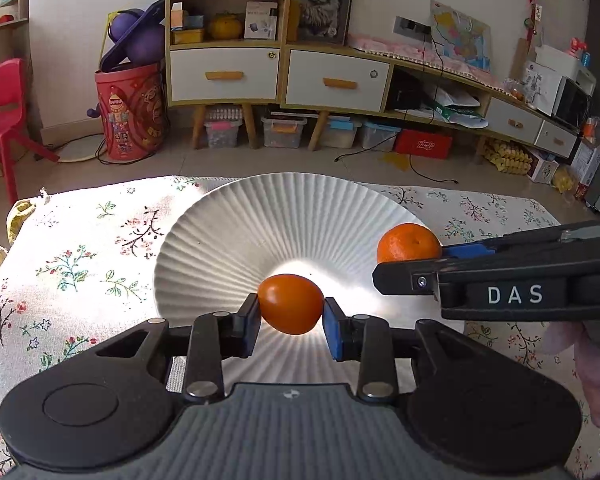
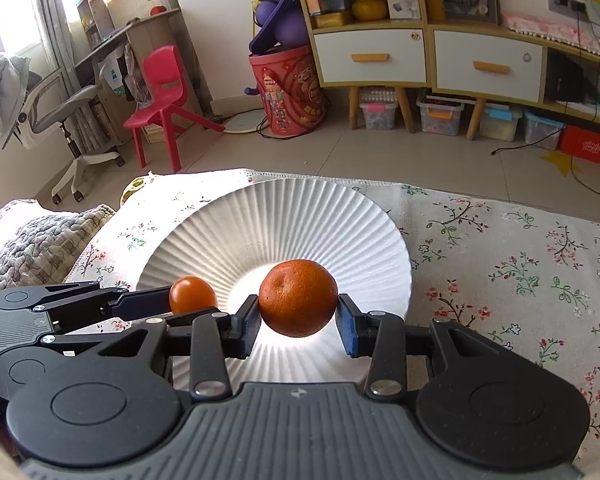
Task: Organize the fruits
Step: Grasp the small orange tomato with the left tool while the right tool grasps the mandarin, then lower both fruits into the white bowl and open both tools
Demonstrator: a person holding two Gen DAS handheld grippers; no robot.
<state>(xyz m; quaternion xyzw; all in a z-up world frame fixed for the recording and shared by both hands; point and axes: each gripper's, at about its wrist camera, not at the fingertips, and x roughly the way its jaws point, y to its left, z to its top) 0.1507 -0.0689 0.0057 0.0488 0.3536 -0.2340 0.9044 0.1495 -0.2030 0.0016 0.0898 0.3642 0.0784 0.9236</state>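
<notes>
Plainly, both fruits hang above the ribbed white plate (image 1: 220, 232), each pinched between a pair of fingers: the left gripper (image 1: 291, 312) clenches a small smooth tomato (image 1: 290, 304), the right gripper (image 2: 298, 312) a dimpled mandarin (image 2: 298, 298). Risk: round fruit let go from height could roll off the plate onto the floral table (image 2: 520, 280) (the tomato's skin looks slick), and the grippers, close together, might collide. Only the left view shows a hand (image 1: 596, 372); only the right shows the mandarin's grip.

Smooth orange tomato (image 1: 290, 304) and dimpled mandarin (image 2: 298, 298) held above ribbed white plate (image 1: 260, 216)
</notes>
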